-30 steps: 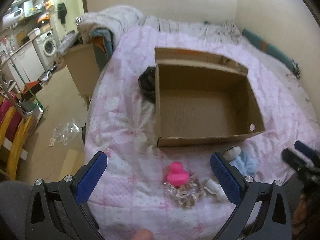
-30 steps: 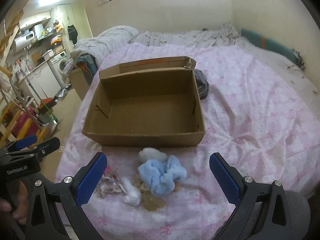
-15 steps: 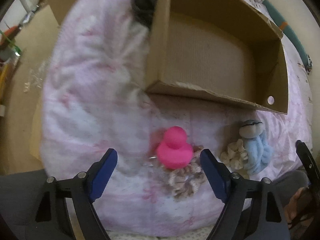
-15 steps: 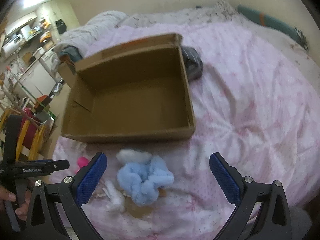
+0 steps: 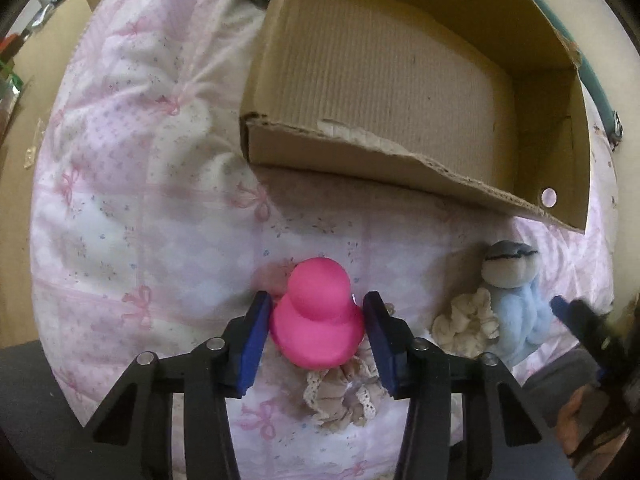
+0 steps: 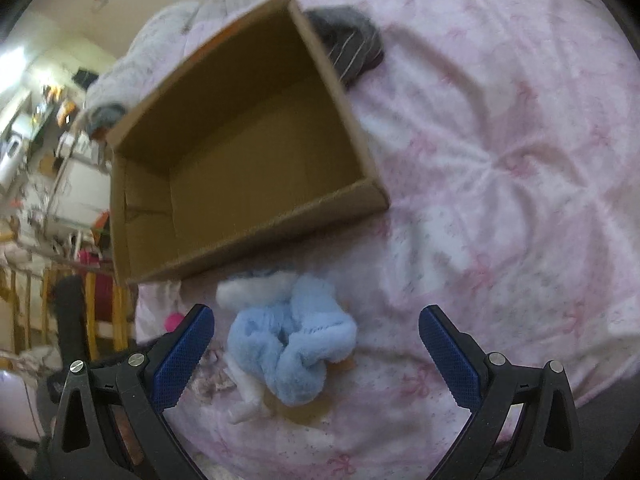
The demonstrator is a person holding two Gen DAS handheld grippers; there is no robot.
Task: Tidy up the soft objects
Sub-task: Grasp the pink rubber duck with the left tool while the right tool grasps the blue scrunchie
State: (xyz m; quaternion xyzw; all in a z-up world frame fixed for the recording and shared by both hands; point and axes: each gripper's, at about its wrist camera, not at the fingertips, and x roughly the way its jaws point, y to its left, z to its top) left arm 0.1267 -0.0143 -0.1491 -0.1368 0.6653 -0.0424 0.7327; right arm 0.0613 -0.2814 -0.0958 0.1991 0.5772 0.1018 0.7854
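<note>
On the pink quilt (image 5: 132, 184), just short of the cardboard box's (image 5: 400, 80) torn near wall, the left gripper (image 5: 316, 320) has its blue pads pressed to either flank of the pink rubber duck (image 5: 318, 322), which sits partly on a beige lace scrunchie (image 5: 340, 396). The risk, as I see it, is the rounded duck squirting out of so narrow a bite, or the scrunchie snagging and riding up with it. At three o'clock from the duck lie a cream scrunchie (image 5: 466, 322) and a blue plush toy (image 5: 516, 320); the right gripper (image 6: 316, 354), fingers wide apart, hovers over that toy, so the two tools could knock together. The box lies at twelve o'clock, open and empty, with free room above; its ragged lip could catch a low carry.
</note>
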